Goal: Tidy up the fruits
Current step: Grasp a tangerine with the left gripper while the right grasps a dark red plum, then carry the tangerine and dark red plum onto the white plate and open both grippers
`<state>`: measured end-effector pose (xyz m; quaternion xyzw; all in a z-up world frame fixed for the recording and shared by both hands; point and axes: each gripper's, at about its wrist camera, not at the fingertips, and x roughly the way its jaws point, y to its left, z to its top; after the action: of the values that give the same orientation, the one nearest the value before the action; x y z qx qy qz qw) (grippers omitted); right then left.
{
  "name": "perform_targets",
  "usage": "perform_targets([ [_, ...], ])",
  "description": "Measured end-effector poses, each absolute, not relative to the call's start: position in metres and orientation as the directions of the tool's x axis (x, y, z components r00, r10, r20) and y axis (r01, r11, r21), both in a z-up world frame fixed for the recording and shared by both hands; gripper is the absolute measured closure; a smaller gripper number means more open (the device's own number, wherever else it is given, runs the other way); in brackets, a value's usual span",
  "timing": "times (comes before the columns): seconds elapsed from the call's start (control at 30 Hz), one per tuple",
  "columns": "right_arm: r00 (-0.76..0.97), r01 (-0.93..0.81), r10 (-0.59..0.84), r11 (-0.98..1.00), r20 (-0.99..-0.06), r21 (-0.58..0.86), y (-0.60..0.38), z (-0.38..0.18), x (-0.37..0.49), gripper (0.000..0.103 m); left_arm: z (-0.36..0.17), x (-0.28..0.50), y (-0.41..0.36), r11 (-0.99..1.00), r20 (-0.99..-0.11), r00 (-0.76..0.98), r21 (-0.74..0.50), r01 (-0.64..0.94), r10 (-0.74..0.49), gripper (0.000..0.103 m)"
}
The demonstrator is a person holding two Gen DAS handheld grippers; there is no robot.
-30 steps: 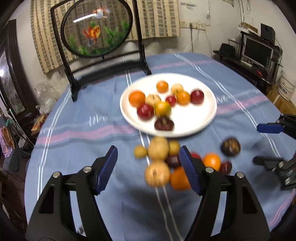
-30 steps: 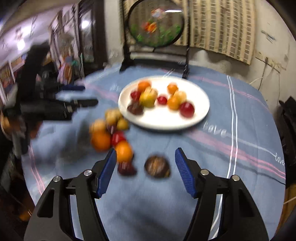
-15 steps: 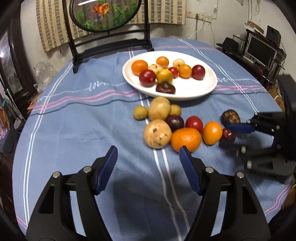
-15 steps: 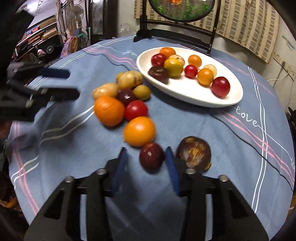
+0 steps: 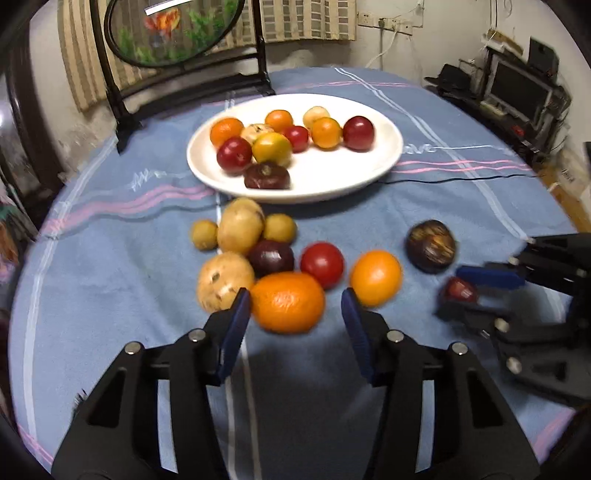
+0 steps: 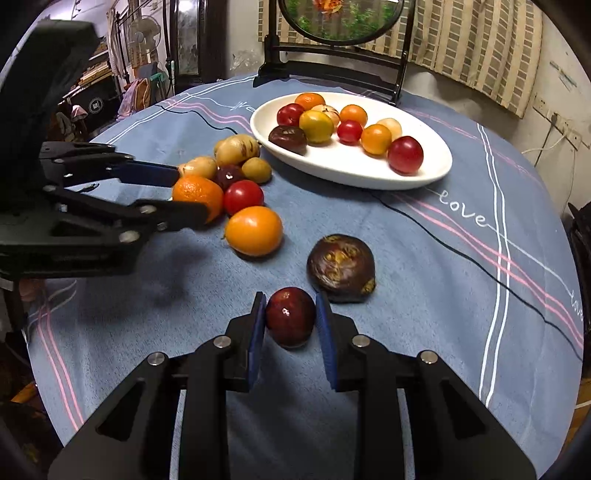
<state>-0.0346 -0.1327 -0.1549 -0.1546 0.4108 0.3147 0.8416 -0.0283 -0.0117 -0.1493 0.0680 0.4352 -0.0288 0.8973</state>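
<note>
A white plate [image 5: 384, 155] [image 6: 424, 173] holds several fruits at the far middle of the table. Loose fruits lie in front of it. My left gripper [image 5: 295, 314] is open around a large orange [image 5: 288, 306] [image 6: 197, 192], with the pads not touching it. My right gripper [image 6: 290, 317] is shut on a small dark red plum [image 6: 290, 317] [image 5: 460, 290] that rests on the cloth. A brown mangosteen [image 6: 341, 267] [image 5: 430, 245] lies just beyond it, and a smooth orange fruit [image 6: 254, 230] [image 5: 375, 277] to its left.
A blue striped tablecloth [image 5: 110, 258] covers the round table. A framed round goldfish screen on a black stand [image 5: 173, 29] stands behind the plate. A black cable [image 6: 461, 254] runs across the cloth. Potato-like fruits [image 5: 225, 280], a red one [image 5: 322, 263] and a dark one [image 5: 271, 256] crowd the orange.
My left gripper moved forward to straddle the large orange. My right gripper moved down and forward and closed on the small dark red plum.
</note>
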Motion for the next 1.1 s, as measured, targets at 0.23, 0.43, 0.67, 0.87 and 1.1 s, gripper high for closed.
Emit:
perform_targets([
  [0.23,0.461,-0.656,0.419,0.755,-0.782,0.018,-0.141,-0.155,-0.036,0.076,-0.15,-0.027,-0.017,0.974,-0.768,0.639,0.174,0.147,0.041,0.063],
  [0.43,0.478,-0.644,0.428,0.764,-0.767,0.025,-0.151,-0.147,-0.041,0.076,-0.142,-0.047,0.004,0.98,-0.767,0.642,0.118,0.157,-0.01,0.063],
  [0.67,0.475,-0.651,0.436,0.758,-0.764,0.027,-0.151,-0.144,-0.048,0.076,-0.149,-0.064,0.009,0.976,-0.782,0.623,0.121,0.18,-0.018,0.062],
  [0.87,0.47,-0.653,0.433,0.757,-0.769,0.027,-0.148,-0.147,-0.05,0.076,-0.155,-0.064,0.008,0.973,-0.788,0.616,0.133,0.186,-0.01,0.048],
  [1.1,0.472,-0.649,0.432,0.76,-0.769,0.028,-0.148,-0.147,-0.051,0.076,-0.162,-0.061,0.027,0.988,-0.797,0.604,0.081,0.133,-0.015,0.059],
])
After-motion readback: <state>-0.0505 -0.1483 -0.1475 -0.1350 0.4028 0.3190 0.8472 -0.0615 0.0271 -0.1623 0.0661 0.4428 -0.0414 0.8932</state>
